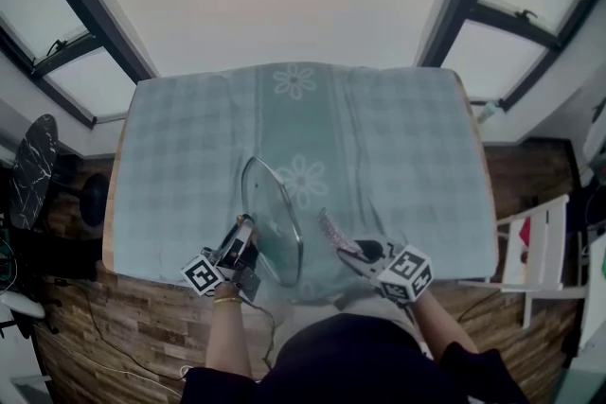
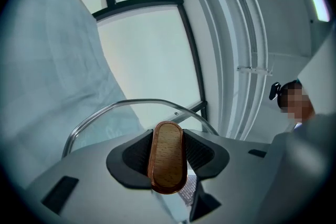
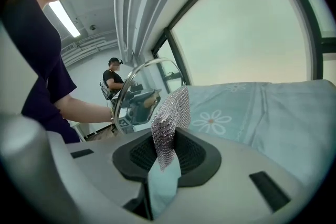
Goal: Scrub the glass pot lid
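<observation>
Glass pot lid [image 1: 273, 220] at table's [image 1: 417, 156] front edge: likely handles stiff, slick, breakable | wooden knob [image 2: 168, 144] clamped in left gripper [image 2: 168, 165] | mesh scrubber [image 3: 171, 113] pinched in right gripper [image 3: 167, 157]

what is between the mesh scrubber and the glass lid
Only a bare strip of tablecloth; the head view shows the mesh scrubber apart from the glass lid.
</observation>
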`<state>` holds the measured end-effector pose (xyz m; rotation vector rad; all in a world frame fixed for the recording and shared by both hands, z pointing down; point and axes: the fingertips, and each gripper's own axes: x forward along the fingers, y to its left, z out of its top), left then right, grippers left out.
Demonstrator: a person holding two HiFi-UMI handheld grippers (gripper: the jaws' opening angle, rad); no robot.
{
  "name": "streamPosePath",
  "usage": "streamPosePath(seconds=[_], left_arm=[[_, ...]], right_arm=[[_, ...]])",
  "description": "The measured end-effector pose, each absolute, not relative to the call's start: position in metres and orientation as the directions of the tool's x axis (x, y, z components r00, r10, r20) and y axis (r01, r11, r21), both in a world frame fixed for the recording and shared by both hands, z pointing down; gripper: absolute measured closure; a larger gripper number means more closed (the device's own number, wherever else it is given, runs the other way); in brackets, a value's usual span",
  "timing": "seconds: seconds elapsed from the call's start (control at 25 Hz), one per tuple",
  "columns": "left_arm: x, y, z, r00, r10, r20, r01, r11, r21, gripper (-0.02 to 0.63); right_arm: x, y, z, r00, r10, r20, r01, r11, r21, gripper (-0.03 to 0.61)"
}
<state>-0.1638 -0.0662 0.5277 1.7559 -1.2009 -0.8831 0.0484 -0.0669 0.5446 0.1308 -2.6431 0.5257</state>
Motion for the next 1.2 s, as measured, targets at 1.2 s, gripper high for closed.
streamPosePath(seconds=[1.2], left_arm=[[-0.1,-0.137,0.623,0.107,-0.797,0.595,-0.845,0.243,0.477,0.443]], right_arm=[[0.111,-0.172,0.531,-0.902,-0.192,0.387,-0.306,0.916,-0.259,0.495]])
